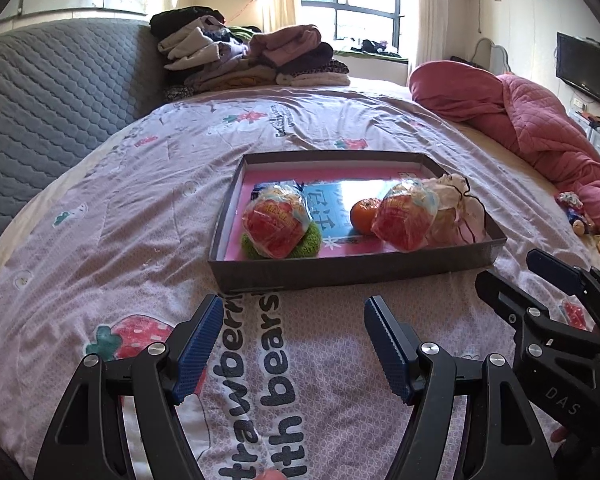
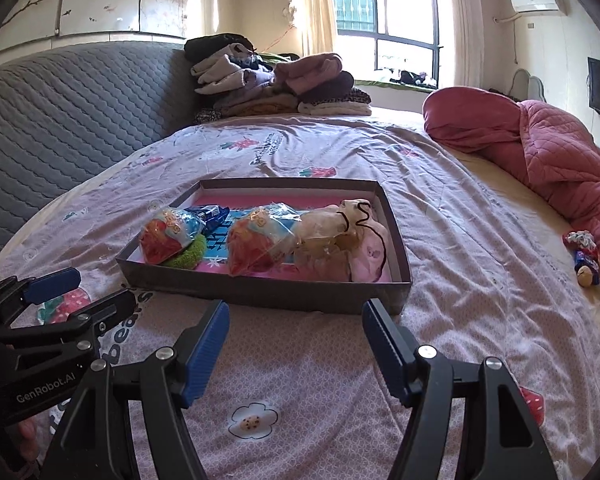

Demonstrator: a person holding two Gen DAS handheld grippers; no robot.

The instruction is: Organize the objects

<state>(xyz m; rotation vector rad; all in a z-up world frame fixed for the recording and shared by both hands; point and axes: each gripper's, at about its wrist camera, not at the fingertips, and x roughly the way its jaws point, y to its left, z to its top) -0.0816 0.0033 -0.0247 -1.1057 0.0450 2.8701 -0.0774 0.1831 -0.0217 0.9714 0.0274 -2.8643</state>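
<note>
Both empty and gaping wide, the left gripper [image 1: 294, 312] and right gripper [image 2: 296, 316] are hovering side by side over the bed [image 1: 140, 208], each facing the near long wall of the tray [image 1: 352, 268] lying crosswise just beyond them, goods inside.

shallow dark cardboard box lid [image 1: 352, 270] with a glossy pink lining, lying flat on the bed, holding five things

at its left a clear-wrapped red-and-orange snack pack [image 1: 276, 222] sits on a green knitted pad [image 1: 308, 245]; a small orange mandarin [image 1: 365, 215] rests mid-tray, touching a second wrapped snack pack [image 1: 406, 218]; a sheer cream drawstring pouch [image 2: 340, 240] fills the right end.
</note>
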